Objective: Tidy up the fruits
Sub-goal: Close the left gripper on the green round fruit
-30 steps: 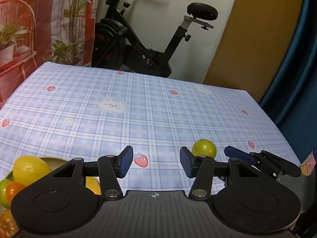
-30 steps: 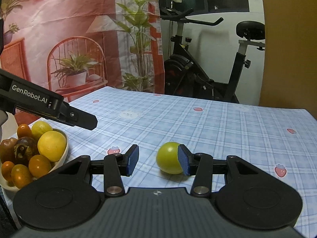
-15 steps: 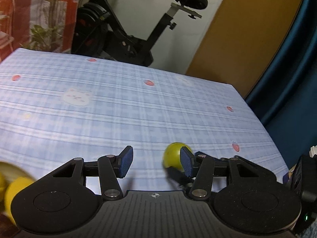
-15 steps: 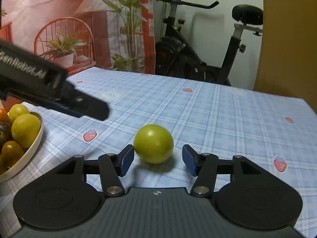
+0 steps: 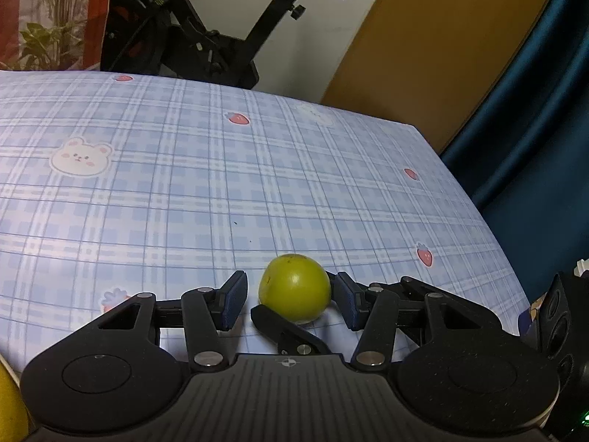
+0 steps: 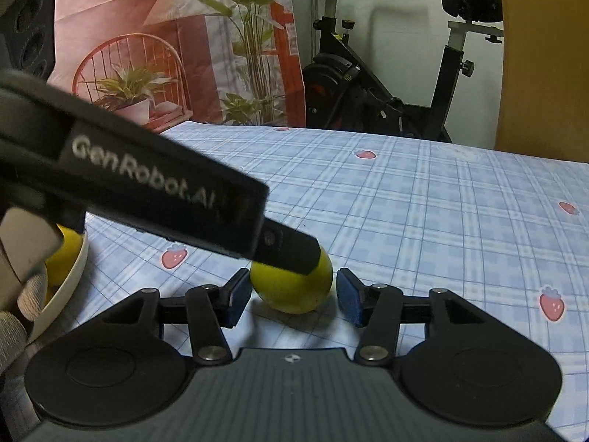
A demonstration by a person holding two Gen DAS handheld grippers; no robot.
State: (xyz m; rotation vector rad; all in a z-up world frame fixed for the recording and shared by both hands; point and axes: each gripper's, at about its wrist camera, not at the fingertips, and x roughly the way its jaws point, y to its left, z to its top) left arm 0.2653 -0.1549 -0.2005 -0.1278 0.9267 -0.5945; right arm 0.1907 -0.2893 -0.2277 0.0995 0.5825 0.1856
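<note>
A green round fruit (image 5: 293, 287) lies on the blue plaid tablecloth (image 5: 184, 184). My left gripper (image 5: 291, 300) is open, with the fruit between its blue pads and not touching them. My right gripper (image 6: 292, 296) is open too, and the same fruit (image 6: 294, 294) sits between its pads. The left gripper's black finger (image 6: 287, 246) crosses the right wrist view above the fruit. A white bowl (image 6: 75, 269) holding a yellow fruit (image 6: 62, 258) stands at the left.
An exercise bike (image 6: 386, 84) stands behind the table's far edge. The table's right edge (image 5: 489, 221) runs along a dark blue curtain (image 5: 533, 110). A plant-print backdrop (image 6: 165, 44) hangs at the far left. A yellow fruit (image 5: 9, 409) shows at the lower left.
My left gripper has swung right until the green fruit lies between its pads. My right gripper has closed in around the same fruit. The bowl has slid out of the left wrist view.
</note>
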